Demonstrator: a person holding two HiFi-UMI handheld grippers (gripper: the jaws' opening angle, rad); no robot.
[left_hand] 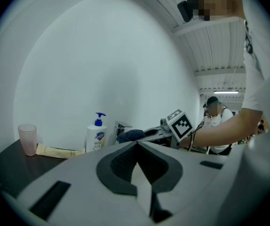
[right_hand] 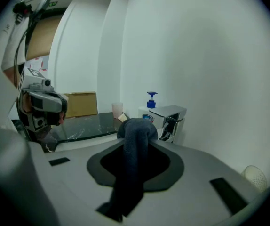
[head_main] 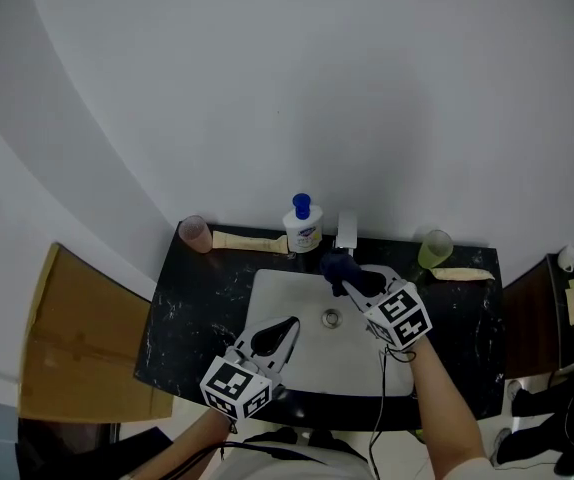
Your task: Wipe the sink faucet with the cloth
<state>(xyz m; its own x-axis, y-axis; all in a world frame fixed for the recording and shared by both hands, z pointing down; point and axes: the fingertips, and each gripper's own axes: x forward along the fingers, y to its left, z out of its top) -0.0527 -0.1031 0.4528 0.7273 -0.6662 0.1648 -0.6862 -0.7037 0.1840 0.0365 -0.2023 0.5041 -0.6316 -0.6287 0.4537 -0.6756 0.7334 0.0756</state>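
Note:
The chrome faucet stands at the back rim of the white sink. My right gripper is shut on a dark blue cloth, whose bunched end sits just in front of the faucet's spout. In the right gripper view the cloth runs out between the jaws and folds over, with the faucet close behind it; I cannot tell whether they touch. My left gripper hovers over the sink's front left, jaws together and holding nothing. From the left gripper view the cloth shows beside the faucet.
On the black counter behind the sink stand a soap pump bottle, a pink cup with a tube beside it, and at the right a green cup and another tube. A cardboard box sits at the left.

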